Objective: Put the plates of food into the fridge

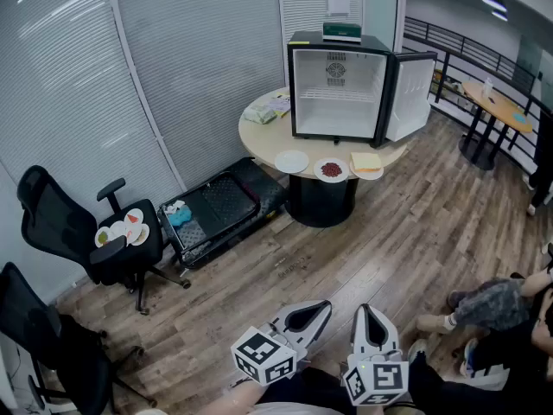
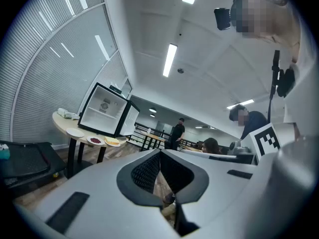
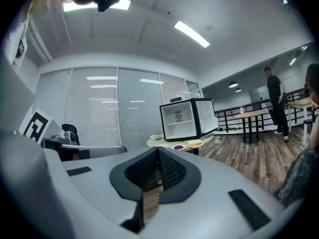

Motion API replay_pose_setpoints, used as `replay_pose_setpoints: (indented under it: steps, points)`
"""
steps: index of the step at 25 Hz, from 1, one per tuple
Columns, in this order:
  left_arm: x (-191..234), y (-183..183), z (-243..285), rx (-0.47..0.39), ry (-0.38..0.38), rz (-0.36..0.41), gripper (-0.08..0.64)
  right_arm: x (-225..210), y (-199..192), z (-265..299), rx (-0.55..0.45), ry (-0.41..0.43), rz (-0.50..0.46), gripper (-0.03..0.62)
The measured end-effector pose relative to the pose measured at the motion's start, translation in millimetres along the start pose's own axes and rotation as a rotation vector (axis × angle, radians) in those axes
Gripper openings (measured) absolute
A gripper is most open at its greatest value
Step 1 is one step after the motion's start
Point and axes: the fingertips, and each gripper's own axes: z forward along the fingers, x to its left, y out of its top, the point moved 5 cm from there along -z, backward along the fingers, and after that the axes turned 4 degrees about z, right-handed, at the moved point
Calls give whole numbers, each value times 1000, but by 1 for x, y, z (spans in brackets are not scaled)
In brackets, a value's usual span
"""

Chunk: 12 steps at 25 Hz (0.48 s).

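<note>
Low at the near edge, the left hand-held gripper (image 1: 321, 308) and the right hand-held gripper (image 1: 367, 311) sat side by side, each with jaws together on nothing, pointing toward the bench (image 1: 259, 135). Off to the left, a chair (image 1: 52, 219) carried small plates (image 1: 121, 229). Well ahead across the wooden floor, three plates lined the bench's front edge in a left-to-right row: a white plate (image 1: 292, 161), a plate of red food (image 1: 331, 169) and a plate of yellow food (image 1: 366, 164). Just behind them the fridge (image 1: 339, 89) faced the grippers, its door (image 1: 409, 93) swung right. Neither gripper looked clearly nearer.
</note>
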Motion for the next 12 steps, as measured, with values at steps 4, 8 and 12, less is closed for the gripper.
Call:
replay_pose_setpoints:
  steps: [4, 8, 12]
  points:
    - [-1, -1, -2, -4, -1, -3, 5, 1, -3, -1, -1, 1, 9, 8]
    - [-1, -2, -2, -9, 0, -7, 5, 2, -5, -1, 7, 3, 10, 8]
    - [-4, -3, -2, -8, 1, -9, 5, 1, -5, -2, 16, 0, 14, 8]
